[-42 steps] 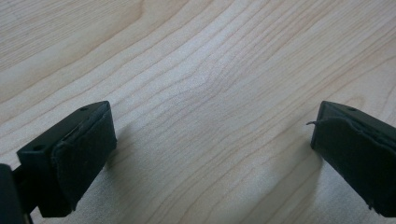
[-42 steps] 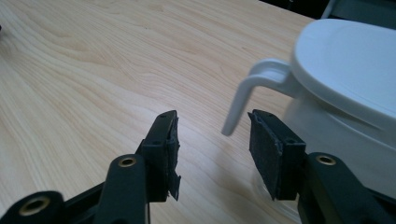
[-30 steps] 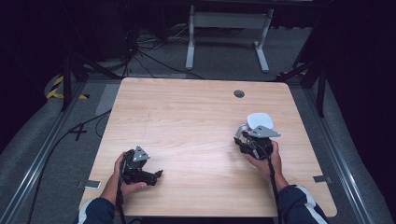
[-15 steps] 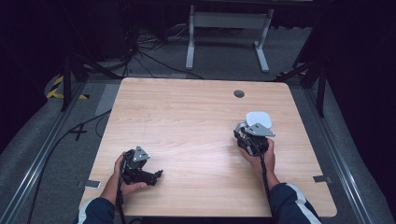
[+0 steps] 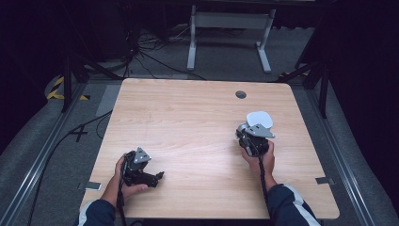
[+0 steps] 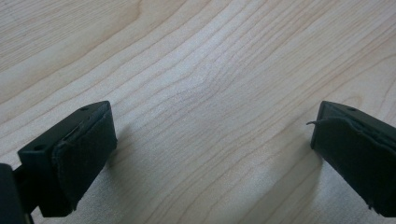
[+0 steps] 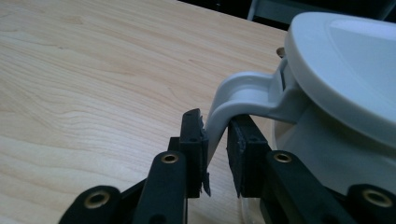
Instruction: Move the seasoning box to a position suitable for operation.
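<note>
Wooden worktop (image 5: 188,117): left hand-held gripper (image 5: 157,176) near the front-left corner, jaws spread wide over bare wood; right hand-held gripper (image 7: 215,140) toward the right edge, jaws clamped on the curved handle (image 7: 238,95) of a white lidded jug (image 5: 259,120).

You see a pale wood-grain table (image 5: 188,117), a white lidded jug (image 7: 345,93), and black jaws on both grippers.

text: none legible | labels: none | floor markings: perhaps unlettered stripes
</note>
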The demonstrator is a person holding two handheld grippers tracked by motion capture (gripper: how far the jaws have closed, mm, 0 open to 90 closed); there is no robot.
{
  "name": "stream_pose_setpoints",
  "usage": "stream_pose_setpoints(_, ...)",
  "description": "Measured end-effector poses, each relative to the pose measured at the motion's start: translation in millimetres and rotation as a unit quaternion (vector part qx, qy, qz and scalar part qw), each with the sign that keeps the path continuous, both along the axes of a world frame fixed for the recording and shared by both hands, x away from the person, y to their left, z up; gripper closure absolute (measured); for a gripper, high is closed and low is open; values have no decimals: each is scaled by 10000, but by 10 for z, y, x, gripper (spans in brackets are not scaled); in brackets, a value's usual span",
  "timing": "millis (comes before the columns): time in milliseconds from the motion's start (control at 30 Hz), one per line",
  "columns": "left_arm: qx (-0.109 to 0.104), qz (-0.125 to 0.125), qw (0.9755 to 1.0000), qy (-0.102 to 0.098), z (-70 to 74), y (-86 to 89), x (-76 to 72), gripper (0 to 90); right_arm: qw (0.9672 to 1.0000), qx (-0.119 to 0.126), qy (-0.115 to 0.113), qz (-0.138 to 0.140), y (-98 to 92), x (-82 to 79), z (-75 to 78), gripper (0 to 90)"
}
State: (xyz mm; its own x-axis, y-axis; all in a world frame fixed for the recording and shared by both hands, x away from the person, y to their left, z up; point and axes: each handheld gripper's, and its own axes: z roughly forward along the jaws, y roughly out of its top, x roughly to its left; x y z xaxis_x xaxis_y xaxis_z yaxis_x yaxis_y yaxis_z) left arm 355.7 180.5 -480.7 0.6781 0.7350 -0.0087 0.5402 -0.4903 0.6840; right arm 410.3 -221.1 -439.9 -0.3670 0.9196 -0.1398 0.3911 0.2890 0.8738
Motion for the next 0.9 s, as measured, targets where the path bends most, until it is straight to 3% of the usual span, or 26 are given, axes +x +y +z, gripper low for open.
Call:
stream_pose_setpoints(333, -5, 2, 10000, -2, -1, 0, 0, 4, 9993, 90, 101, 353, -84, -93, 13, 802)
stream_pose_setpoints(467, 0, 1, 10000, 0, 0, 0, 0, 4, 9977, 233, 184, 609, -143, -135, 18, 813)
stream_pose_setpoints(600, -1, 2, 10000, 1, 0, 0, 0, 4, 9941, 323, 260, 1003, -164, -214, 18, 817)
stream_pose_setpoints(733, 2, -1, 10000, -1, 0, 0, 0, 4, 9858, 296, 344, 1614, -119, -368, 25, 818)
stream_pose_setpoints(900, 4, -8, 10000, -23, -2, -1, -1, 4, 9701, 228, 417, 2381, -55, -623, 27, 820)
